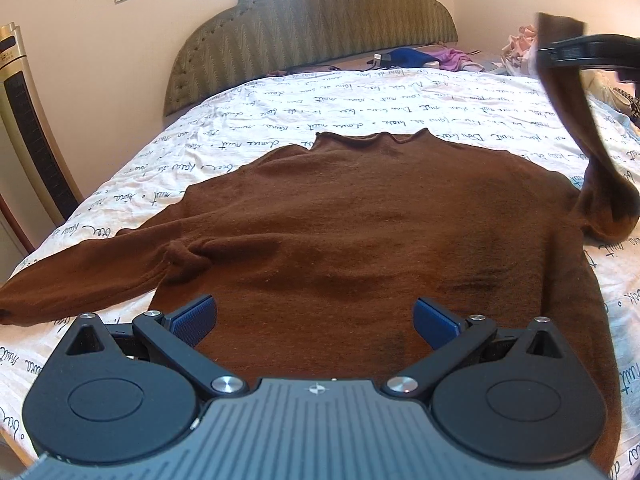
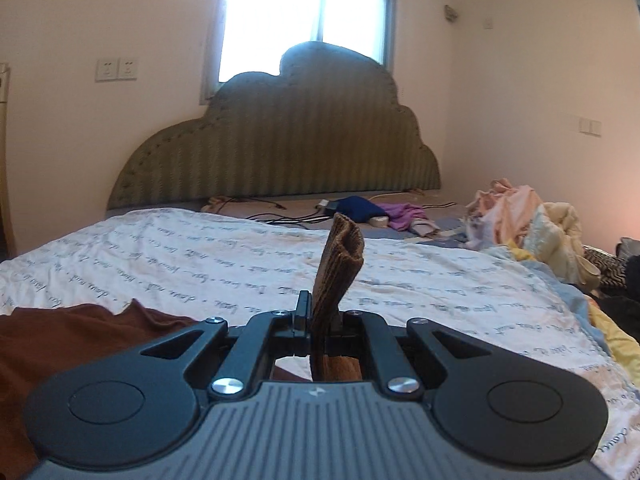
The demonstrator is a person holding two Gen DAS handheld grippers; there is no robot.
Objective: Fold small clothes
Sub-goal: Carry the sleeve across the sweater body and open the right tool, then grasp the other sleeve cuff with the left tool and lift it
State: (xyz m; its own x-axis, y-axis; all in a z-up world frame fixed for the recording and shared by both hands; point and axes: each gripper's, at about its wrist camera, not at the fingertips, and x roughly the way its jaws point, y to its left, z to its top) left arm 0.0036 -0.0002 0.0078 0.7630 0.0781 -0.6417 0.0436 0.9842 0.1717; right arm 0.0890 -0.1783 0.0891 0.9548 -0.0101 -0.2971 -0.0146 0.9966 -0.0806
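Observation:
A brown sweater (image 1: 360,220) lies flat on the bed, collar toward the headboard, its left sleeve (image 1: 80,276) stretched out to the left. My left gripper (image 1: 316,320) hovers open over the sweater's lower hem, nothing between its blue pads (image 1: 196,318). My right gripper (image 1: 560,54) is up at the right, shut on the cuff of the right sleeve (image 1: 576,120), which hangs lifted from the shoulder. In the right wrist view the ribbed cuff (image 2: 340,256) sticks up out of the right gripper (image 2: 320,320), whose jaws pinch it.
The bed carries a white sheet (image 1: 280,108) printed with script. A green padded headboard (image 1: 320,20) stands behind. Blue and purple clothes (image 2: 372,208) and cables lie near it. A heap of pale clothes (image 2: 528,220) fills the right side. A tall gold appliance (image 1: 24,120) stands left.

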